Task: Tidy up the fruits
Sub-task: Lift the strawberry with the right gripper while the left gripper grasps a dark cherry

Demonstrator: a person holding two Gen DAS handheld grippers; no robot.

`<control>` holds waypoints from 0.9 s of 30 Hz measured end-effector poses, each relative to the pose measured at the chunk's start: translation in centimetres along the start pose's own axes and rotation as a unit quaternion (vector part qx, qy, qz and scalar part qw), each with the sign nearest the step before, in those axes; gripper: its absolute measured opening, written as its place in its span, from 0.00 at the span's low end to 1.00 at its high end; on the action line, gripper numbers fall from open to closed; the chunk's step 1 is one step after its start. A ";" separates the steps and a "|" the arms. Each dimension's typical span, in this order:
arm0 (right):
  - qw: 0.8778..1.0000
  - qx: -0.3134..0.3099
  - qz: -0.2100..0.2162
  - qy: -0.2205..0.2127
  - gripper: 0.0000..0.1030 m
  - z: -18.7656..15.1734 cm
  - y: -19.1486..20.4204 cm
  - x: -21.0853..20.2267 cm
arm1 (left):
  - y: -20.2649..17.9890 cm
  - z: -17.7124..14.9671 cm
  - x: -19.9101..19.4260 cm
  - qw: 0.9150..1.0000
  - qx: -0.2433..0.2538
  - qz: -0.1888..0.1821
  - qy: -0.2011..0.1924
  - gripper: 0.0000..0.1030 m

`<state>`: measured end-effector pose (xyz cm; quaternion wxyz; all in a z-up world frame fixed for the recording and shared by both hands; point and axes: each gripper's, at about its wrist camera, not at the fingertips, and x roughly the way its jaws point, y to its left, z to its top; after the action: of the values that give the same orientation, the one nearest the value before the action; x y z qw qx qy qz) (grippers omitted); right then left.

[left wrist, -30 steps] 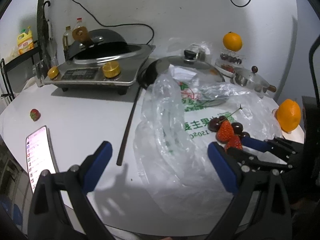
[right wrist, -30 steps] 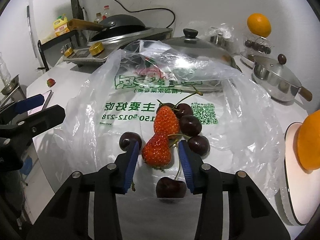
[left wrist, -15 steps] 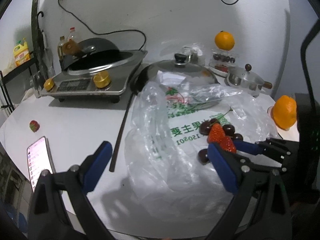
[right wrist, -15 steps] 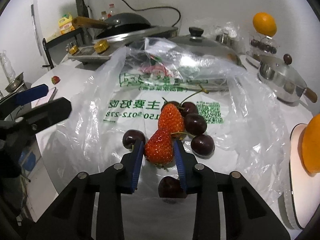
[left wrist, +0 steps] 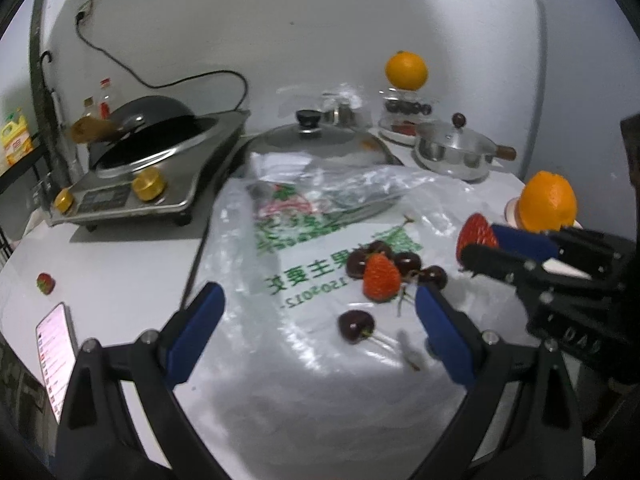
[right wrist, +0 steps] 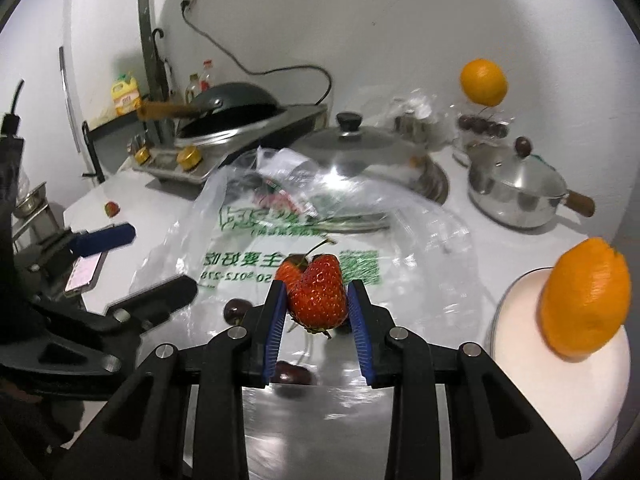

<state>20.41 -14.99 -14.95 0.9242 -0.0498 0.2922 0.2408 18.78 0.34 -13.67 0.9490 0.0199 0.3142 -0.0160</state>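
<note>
One red strawberry (right wrist: 318,298) is sitting clamped between the blue pads of the right claw (right wrist: 318,312), lifted clear of the crinkled clear plastic bag with green print (right wrist: 280,264) that is lying on the white bench (left wrist: 120,272); its jaws have just been closing, and the berry is what they are gripping. The left claw (left wrist: 320,320) is hanging with its pads wide apart and nothing between them, over the bag. Judging from the task, the berry is being carried off for sorting, perhaps toward the round white plate (right wrist: 520,328) at three o'clock in the right wrist view, where a bright orange (right wrist: 584,300) is already sitting. Doing this well is meaning keeping the squeeze light, since soft fruit is bruising easily, and keeping the berry level so it is not slipping out. The left wrist view is showing what the held berry is hiding from the right camera: a second strawberry (left wrist: 380,278) among dark glossy cherries (left wrist: 408,262) at one o'clock of the left claw, and a lone cherry (left wrist: 356,326) nearer. The right wrist view alone is showing the plate's broad bare face.
</note>
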 end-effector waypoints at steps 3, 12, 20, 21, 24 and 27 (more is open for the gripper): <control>1.000 0.006 -0.007 -0.008 0.33 0.0 -0.8 -0.7 | -1.0 -0.1 0.9 1.000 0.012 -0.008 0.013 0.83; 1.000 0.018 -0.014 -0.012 0.33 -0.7 -2.3 -1.1 | -2.0 -1.0 3.8 0.998 0.018 -0.020 0.058 0.71; 1.000 0.021 -0.012 -0.010 0.33 -1.0 -2.7 -0.6 | -1.7 -1.6 5.6 0.996 0.004 -0.024 0.091 0.56; 1.000 0.020 -0.012 -0.010 0.33 -1.0 -2.7 -0.7 | -1.6 -1.7 5.8 0.995 0.001 -0.023 0.096 0.55; 1.000 0.019 -0.012 -0.011 0.33 -1.1 -2.7 -0.7 | -1.3 -1.8 6.2 0.994 -0.006 -0.023 0.104 0.52; 1.000 0.020 -0.012 -0.011 0.33 -1.1 -2.7 -0.7 | -1.0 -2.1 6.8 0.993 -0.013 -0.024 0.116 0.52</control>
<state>20.64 -17.85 -15.58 0.9310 -0.0321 0.2862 0.2241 22.95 -0.69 -19.48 0.9055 0.0018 0.4230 -0.0327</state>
